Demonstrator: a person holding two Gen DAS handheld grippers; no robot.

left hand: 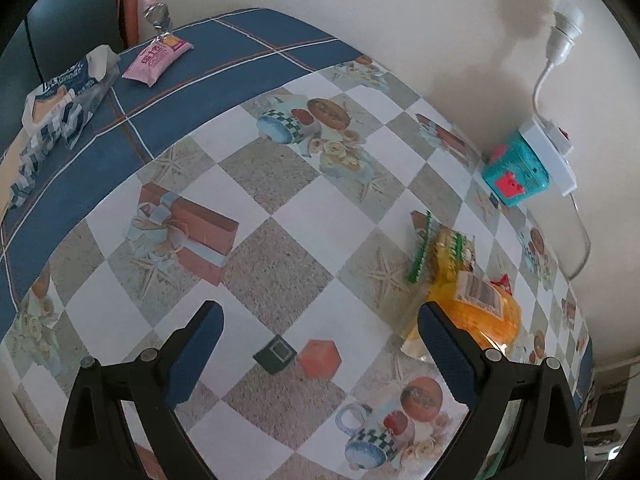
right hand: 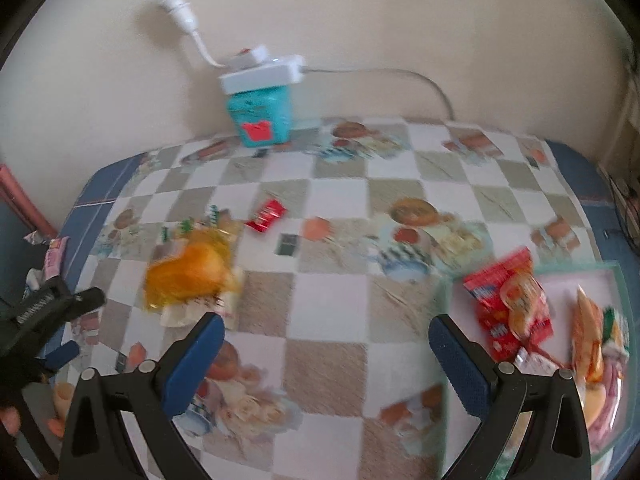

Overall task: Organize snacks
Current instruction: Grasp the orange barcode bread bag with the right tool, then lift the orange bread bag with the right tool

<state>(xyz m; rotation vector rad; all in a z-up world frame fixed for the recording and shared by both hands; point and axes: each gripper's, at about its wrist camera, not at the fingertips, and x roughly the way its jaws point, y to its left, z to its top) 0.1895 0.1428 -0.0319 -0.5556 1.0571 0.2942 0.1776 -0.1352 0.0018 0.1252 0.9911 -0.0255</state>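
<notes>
My left gripper (left hand: 320, 334) is open and empty above the checked tablecloth. An orange snack bag (left hand: 468, 284) lies right beside its right finger. A pink snack packet (left hand: 158, 58) and a blue-and-white bag (left hand: 60, 104) lie at the far left. My right gripper (right hand: 326, 338) is open and empty over the table's middle. The orange bag (right hand: 192, 276) lies ahead to its left, with a small red packet (right hand: 266, 216) beyond. A red snack bag (right hand: 506, 304) and an orange packet (right hand: 586, 332) lie on a pale tray (right hand: 576, 276) to the right. The left gripper (right hand: 60, 320) shows at the left edge.
A teal box (left hand: 514, 176) with a white power strip (left hand: 552, 152) on it stands against the wall; it also shows in the right wrist view (right hand: 260, 116). A chair back (left hand: 130, 0) stands at the far left. A small red packet (left hand: 502, 282) peeks behind the orange bag.
</notes>
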